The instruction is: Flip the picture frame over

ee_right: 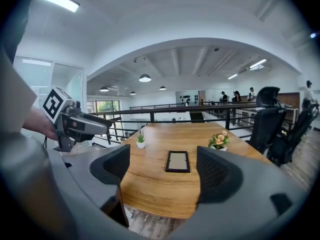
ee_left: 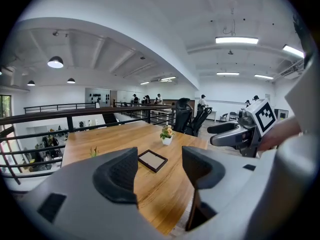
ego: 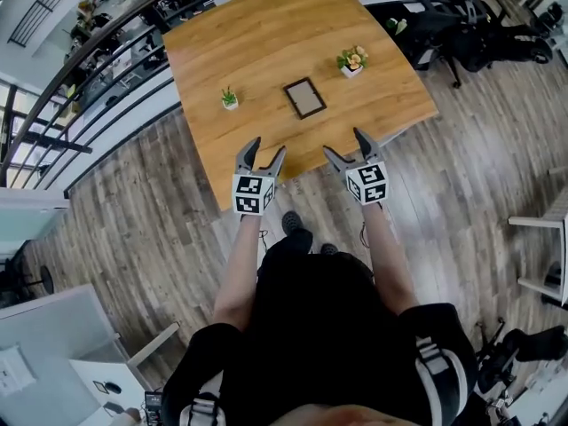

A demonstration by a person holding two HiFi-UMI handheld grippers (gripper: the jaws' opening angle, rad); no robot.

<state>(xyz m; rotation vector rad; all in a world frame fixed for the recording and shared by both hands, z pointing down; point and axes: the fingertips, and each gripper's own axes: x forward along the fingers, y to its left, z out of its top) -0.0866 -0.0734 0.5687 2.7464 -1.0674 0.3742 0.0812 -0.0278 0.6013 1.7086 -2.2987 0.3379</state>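
Head view shows the picture frame [ego: 304,98] lying flat at the wooden table's [ego: 266,43] middle, untouched, while the left gripper [ego: 268,145] and right gripper [ego: 343,142] hover spread and empty at its near edge, the flip not yet begun.

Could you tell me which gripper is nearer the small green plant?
Left. The left gripper hangs on the near side of the small green plant, slightly to its right; the right gripper is farther right, beyond the picture frame.
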